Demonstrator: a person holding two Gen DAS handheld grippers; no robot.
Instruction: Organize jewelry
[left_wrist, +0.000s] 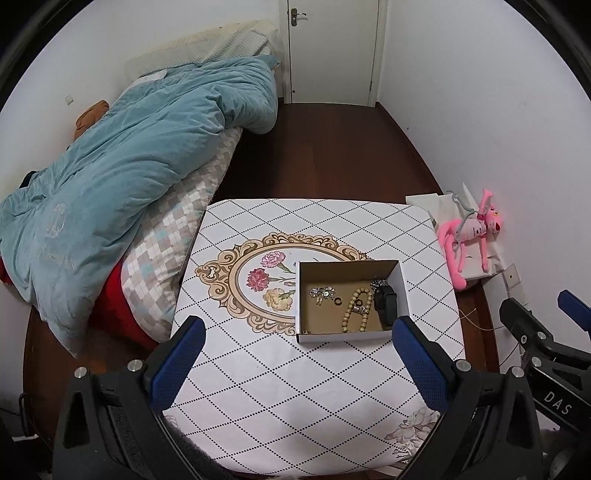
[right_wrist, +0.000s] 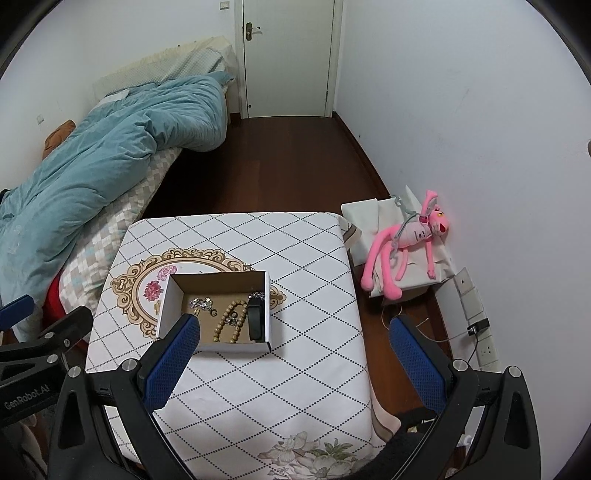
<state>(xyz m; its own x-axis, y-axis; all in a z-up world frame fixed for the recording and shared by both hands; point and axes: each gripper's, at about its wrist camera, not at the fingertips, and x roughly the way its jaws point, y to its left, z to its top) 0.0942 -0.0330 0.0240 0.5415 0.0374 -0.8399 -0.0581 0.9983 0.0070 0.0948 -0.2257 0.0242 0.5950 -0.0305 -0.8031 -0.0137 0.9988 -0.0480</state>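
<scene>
A white open cardboard box (left_wrist: 404, 291) (right_wrist: 166, 310) sits on the table with the diamond-pattern cloth (left_wrist: 277, 387) (right_wrist: 295, 369). Inside lie a beige bead bracelet (left_wrist: 355, 312) (right_wrist: 229, 321), a black wristband (left_wrist: 385, 304) (right_wrist: 255, 321), sparkly silver pieces (left_wrist: 320, 293) (right_wrist: 201, 303) and a small dark ring (left_wrist: 337, 301). My left gripper (left_wrist: 300, 332) is open and empty, above the table's near side, in front of the box. My right gripper (right_wrist: 295, 328) is open and empty, above the table's right part; its left finger (right_wrist: 177, 354) overlaps the box's near left corner in view.
A bed with a teal duvet (left_wrist: 129, 158) (right_wrist: 110, 147) runs along the table's left. A pink plush toy (left_wrist: 469, 236) (right_wrist: 402, 243) lies on white boxes to the right, by the wall. Dark wood floor and a white door (left_wrist: 332, 48) lie beyond. A power strip (right_wrist: 480, 332) lies by the right wall.
</scene>
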